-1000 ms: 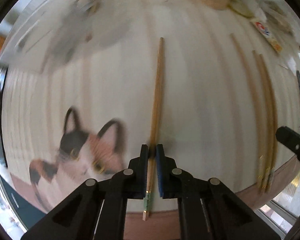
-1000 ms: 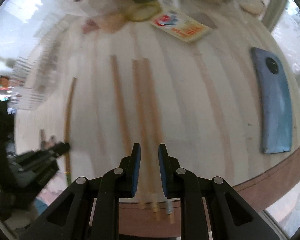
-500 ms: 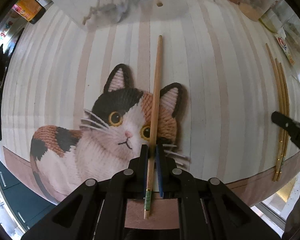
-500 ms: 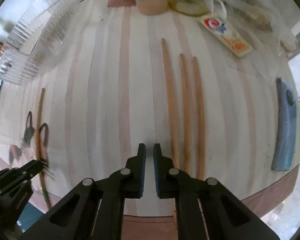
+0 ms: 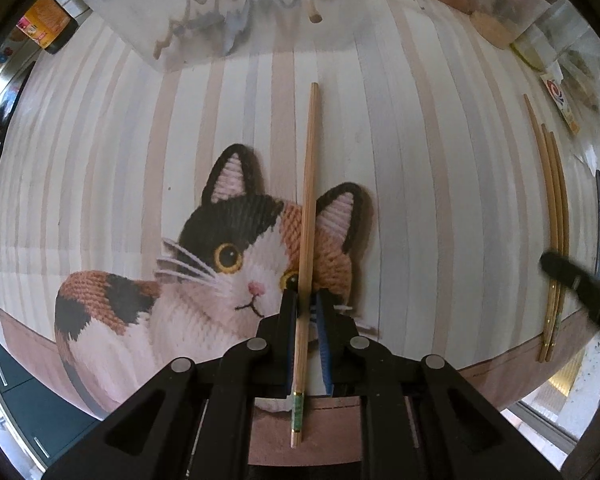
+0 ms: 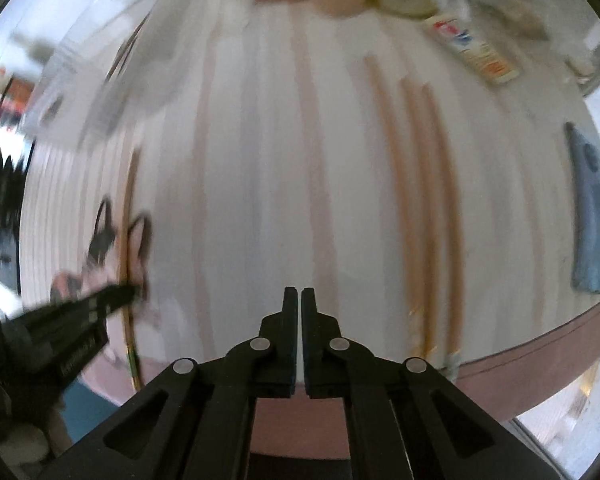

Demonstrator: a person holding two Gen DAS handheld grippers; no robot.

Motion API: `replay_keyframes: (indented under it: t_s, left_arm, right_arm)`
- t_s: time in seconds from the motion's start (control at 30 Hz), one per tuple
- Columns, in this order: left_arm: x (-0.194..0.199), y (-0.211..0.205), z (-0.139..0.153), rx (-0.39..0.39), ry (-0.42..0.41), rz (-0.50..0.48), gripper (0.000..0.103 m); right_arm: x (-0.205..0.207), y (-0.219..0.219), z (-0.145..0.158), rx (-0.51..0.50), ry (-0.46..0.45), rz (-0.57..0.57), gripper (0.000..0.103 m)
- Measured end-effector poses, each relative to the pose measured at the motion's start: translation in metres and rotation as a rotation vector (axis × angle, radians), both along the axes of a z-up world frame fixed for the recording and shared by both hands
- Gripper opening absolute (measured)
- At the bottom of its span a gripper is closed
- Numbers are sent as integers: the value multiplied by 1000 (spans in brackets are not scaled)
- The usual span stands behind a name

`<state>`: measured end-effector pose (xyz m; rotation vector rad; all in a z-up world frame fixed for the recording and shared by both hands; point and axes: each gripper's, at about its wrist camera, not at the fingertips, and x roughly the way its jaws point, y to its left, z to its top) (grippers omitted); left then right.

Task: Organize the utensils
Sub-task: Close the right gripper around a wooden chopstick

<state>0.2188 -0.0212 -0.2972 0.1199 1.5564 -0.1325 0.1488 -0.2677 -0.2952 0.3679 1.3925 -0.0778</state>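
Jaws of the left gripper [image 5: 305, 304] are opening: the chopstick [image 5: 307, 216] runs between them, lying against the left pad while a sliver of daylight shows before the blue right pad. That chopstick is pale wood with a green band and a gold ring near its butt end, which pokes out past the desk's brown front edge. Its thin tip points away toward a clear plastic container [image 5: 236, 12] at the far side. The stick passes over a printed calico cat [image 5: 220, 272] on the striped cloth that covers the desk [image 5: 420, 184].

Over on the right, the right gripper [image 6: 299, 294] has its jaws opening too, though only a thin slit parts them and nothing sits in the gap; bare cloth shows beneath. This view is smeared with blur. Just to the right of those jaws lie three more chopsticks [image 6: 424, 200], side by side and roughly parallel, their butt ends near the front edge of the desk. Two of them touch or nearly touch; the third lies a little apart on the left. A blue phone [image 6: 590, 216] rests face down well to their right, and a small printed packet [image 6: 474, 50] lies beyond them.

Each gripper shows at the edge of the other's view.
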Motion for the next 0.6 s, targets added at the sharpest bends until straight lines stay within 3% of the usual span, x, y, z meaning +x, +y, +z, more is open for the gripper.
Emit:
replay_keyframes:
  t_s: [0.17, 0.33, 0.47, 0.6]
  left_arm:
    - [9, 2, 3, -4, -8, 2, 10]
    - [9, 3, 2, -1, -15, -7, 10]
    - [9, 4, 1, -6, -15, -1, 10]
    - [13, 0, 4, -13, -11, 2, 10]
  right_arm:
    - [22, -30, -3, -30, 2, -51, 12]
    - [39, -30, -19, -71, 60, -27, 12]
    - [41, -26, -24, -126, 53, -23, 8]
    - [33, -15, -26, -51, 76, -19, 0]
